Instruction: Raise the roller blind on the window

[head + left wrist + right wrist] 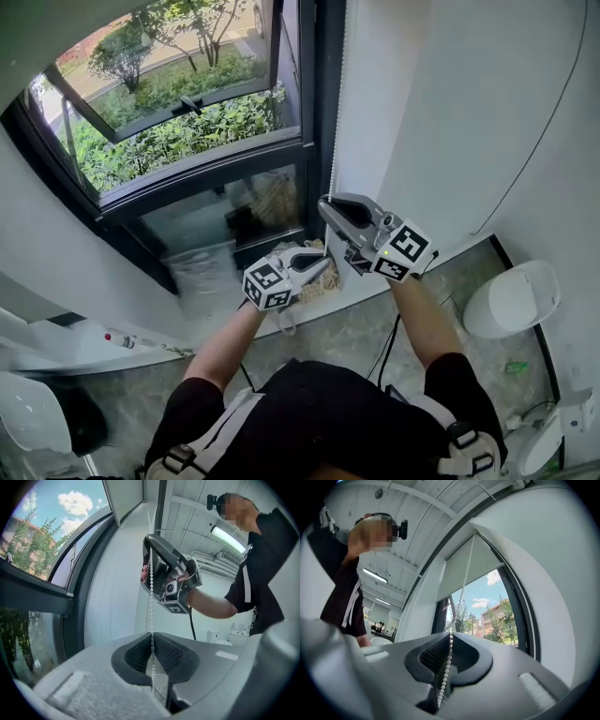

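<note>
Both the left gripper (325,266) and right gripper (324,204) pinch the bead chain (332,131) at frame centre; a skewed tug could slip the beads.

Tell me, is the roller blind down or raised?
Partly raised: in the right gripper view the roller blind covers only the top of the window; sky shows below.

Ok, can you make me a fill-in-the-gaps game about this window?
1. The left tool and the right tool are both shut on the bead ____.
2. The ____ tool grips higher up the chain.
3. The blind covers only the ____ of the window.

Missing words: chain; right; top.
</note>
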### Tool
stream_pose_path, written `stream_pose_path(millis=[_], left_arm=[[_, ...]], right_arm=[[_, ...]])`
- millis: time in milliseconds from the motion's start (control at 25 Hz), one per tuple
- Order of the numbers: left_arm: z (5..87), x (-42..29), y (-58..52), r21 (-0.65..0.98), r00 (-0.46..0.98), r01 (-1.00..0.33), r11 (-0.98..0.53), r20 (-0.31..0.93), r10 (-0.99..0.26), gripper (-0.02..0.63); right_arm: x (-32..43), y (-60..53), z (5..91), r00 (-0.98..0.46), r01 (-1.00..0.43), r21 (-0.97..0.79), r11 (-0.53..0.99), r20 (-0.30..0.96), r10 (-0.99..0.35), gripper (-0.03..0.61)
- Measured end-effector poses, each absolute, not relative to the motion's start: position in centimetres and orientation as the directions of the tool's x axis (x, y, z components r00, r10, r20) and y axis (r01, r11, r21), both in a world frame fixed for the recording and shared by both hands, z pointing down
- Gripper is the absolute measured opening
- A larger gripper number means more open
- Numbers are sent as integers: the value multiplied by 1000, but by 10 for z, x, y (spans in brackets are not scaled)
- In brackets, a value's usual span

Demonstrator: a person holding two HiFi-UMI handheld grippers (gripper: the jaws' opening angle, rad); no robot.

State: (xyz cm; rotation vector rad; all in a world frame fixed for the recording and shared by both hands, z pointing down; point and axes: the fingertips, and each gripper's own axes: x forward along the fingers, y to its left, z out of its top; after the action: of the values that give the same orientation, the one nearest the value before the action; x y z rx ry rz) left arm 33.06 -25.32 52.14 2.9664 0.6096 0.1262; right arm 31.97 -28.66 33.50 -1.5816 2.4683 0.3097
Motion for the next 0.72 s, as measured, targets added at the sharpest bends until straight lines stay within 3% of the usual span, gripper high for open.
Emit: stream_pose_path(millis=[160, 240, 320, 440, 720], left_arm=[[600, 317, -239, 84, 860, 422, -903, 278, 428, 23], [621, 307, -234, 67, 828, 446, -893, 348, 440, 114], [623, 299, -238, 80, 821, 451, -889, 354, 448, 130], [593, 296, -258, 109, 860, 422, -900, 267, 436, 144], [424, 301, -299, 146, 901, 422, -895, -176, 396, 144]], right_arm=[[315, -281, 417, -414, -909, 18, 416, -138, -900, 12], [314, -278, 444, -419, -906, -12, 422, -97, -903, 12], [315, -276, 452, -420, -906, -21, 423, -85, -904, 12], [313, -278, 452, -436, -900, 17, 436, -51, -899, 12], [315, -275, 450, -444, -896, 11, 444, -34, -895, 12]])
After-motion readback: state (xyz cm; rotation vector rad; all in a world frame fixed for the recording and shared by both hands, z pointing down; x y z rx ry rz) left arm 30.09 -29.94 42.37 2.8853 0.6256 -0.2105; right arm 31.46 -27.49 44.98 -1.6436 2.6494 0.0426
